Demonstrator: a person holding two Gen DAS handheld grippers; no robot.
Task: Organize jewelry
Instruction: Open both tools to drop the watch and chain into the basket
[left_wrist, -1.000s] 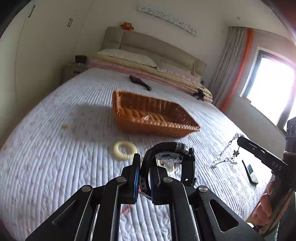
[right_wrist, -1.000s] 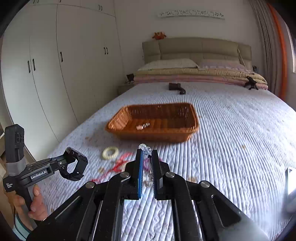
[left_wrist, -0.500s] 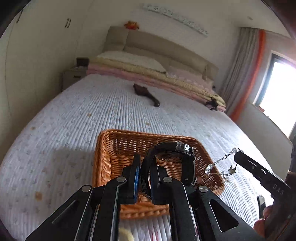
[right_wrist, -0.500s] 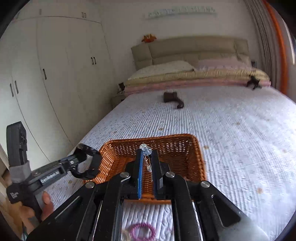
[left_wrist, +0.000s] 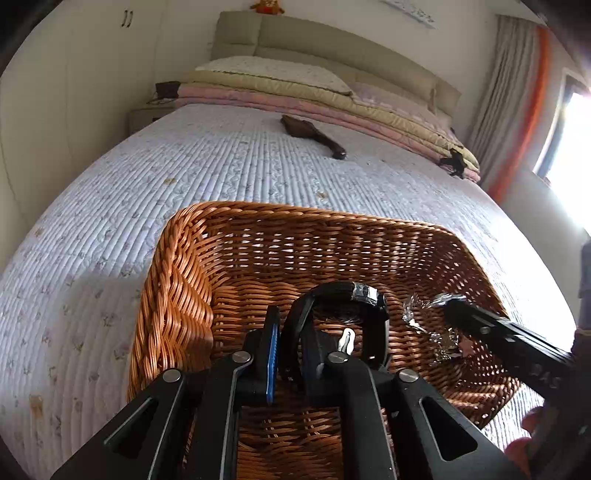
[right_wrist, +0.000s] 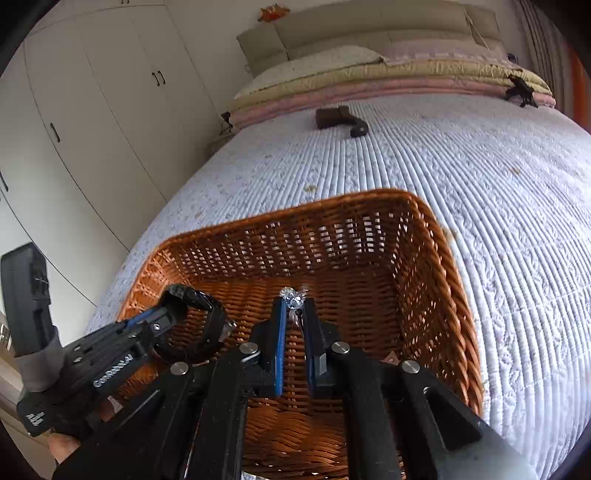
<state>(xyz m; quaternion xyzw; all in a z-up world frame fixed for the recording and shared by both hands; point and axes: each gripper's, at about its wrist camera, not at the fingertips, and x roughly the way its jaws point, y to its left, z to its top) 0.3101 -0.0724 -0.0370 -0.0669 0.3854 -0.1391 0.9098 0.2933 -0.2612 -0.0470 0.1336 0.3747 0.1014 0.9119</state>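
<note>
Two of my grippers are over the wicker basket (left_wrist: 173, 288) now, and each one holds something. My left gripper (left_wrist: 291, 332) has its jaws pinched on the strap of a black watch (left_wrist: 351, 291). The watch hangs inside the basket, close to the bottom. My right gripper (right_wrist: 295, 310) has its jaws squeezed on a sparkly chain (right_wrist: 292, 297) with a clear bead at the top. In the left view the rest of that chain dangles down into the basket's right side.

I think this is the putting-in step. The carrying looks done. Next I should open each pair of jaws and let the watch and the chain drop onto the woven floor.

The basket walls stand up all around, and my two grippers are near each other inside it. So I should lift straight up after letting go, not slide sideways. The chain is thin and could snag on my fingers or the weave.

Outside the basket the white bedspread (right_wrist: 461, 177) is wide and open. A dark brush (left_wrist: 314, 134) lies far off near the pillows.
</note>
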